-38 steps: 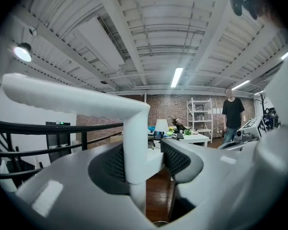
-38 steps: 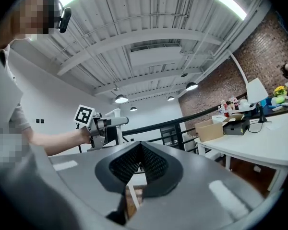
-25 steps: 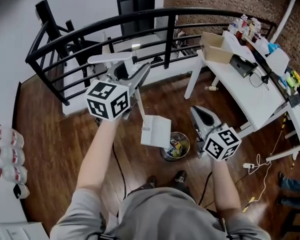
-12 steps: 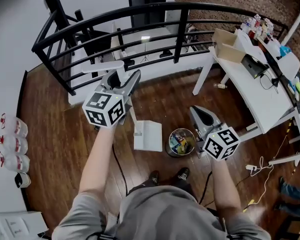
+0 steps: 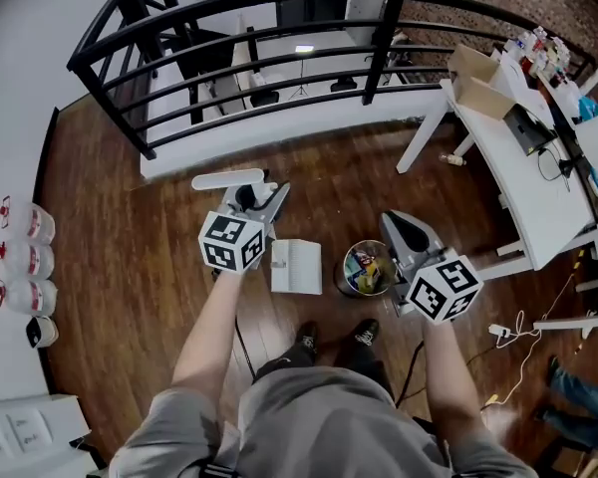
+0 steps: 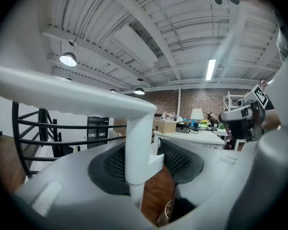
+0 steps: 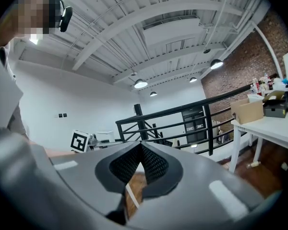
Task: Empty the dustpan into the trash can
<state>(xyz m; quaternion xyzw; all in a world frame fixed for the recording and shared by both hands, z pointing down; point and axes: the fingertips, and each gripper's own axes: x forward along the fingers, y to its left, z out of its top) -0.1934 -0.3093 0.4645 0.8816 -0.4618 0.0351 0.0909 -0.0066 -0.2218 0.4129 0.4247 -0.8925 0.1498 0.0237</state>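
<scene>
While the left gripper [image 5: 265, 201] points toward 12 o'clock in the head view, its jaws pinch the white upright stem of the dustpan [image 5: 297, 265]. The left gripper view shows this plainly. The stem [image 6: 137, 150] stands upright between the two dark meshed pads, which press on it from either side, so the left gripper [image 6: 141, 161] is part-way spread and clamped on the stem. The dustpan's grip bar runs crosswise above the jaws, toward 10 o'clock in that view.

From the clamp the stem drops to the pan, which sits at 5 o'clock of the left gripper in the head view, low over the wooden floor [image 5: 120, 267]. Whether the pan touches the boards cannot be told. Its flat white face is turned up toward the camera.

The trash can [image 5: 345, 277] stands on the floor at 3 o'clock of the pan, just beside it, with a thin strip of floor between them. Mixed coloured rubbish shows inside it.

At 3 o'clock of the trash can is the right gripper [image 5: 397, 223], also pointing toward 12 o'clock. In the right gripper view its pads meet at the tips, so the right gripper [image 7: 140, 148] is pressed together with nothing pinched; only floor and a thin pale strip show through the gap below the tips.

Farther out, a white desk [image 5: 523, 192] with a cardboard box [image 5: 478, 76] lies at 2 o'clock of the person, and a black railing [image 5: 249, 30] curves across at 12 o'clock.
</scene>
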